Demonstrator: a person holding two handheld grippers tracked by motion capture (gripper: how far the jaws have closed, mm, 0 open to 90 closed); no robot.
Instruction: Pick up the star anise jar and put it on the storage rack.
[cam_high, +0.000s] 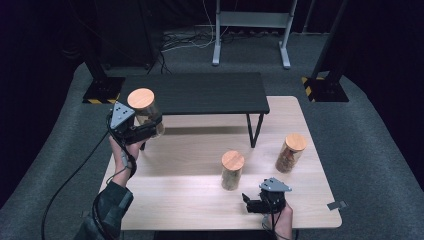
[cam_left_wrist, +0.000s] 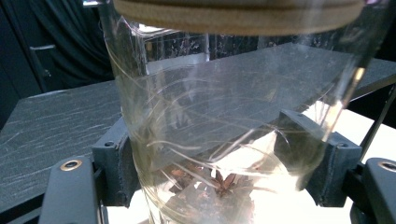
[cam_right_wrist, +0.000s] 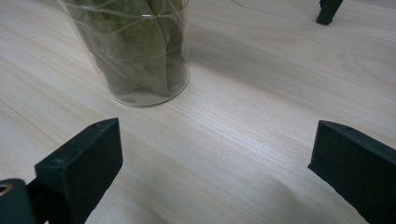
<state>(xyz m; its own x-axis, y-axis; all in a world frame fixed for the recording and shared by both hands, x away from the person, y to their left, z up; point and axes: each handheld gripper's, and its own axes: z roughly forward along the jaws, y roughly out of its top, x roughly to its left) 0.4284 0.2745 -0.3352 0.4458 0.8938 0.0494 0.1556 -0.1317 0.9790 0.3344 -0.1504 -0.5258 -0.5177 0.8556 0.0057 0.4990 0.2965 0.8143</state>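
My left gripper (cam_high: 145, 131) is shut on a clear glass jar with a wooden lid (cam_high: 145, 111), held in the air by the left end of the black shelf (cam_high: 200, 92). In the left gripper view the jar (cam_left_wrist: 224, 135) sits between both pads, with a few star-shaped spices at its bottom. My right gripper (cam_high: 252, 204) rests low near the table's front edge, jaws wide open and nothing between them (cam_right_wrist: 215, 172). Just beyond it stands a jar of dried leaves (cam_high: 232, 170), seen close up (cam_right_wrist: 135, 51) in the right gripper view. A third jar (cam_high: 290, 152) with brown contents stands to the right.
The black shelf stands on thin legs (cam_high: 255, 131) across the back of the light wooden table (cam_high: 190, 200). A small grey tag (cam_high: 337, 205) lies at the table's right front corner. Dark stands and cables sit on the carpet behind.
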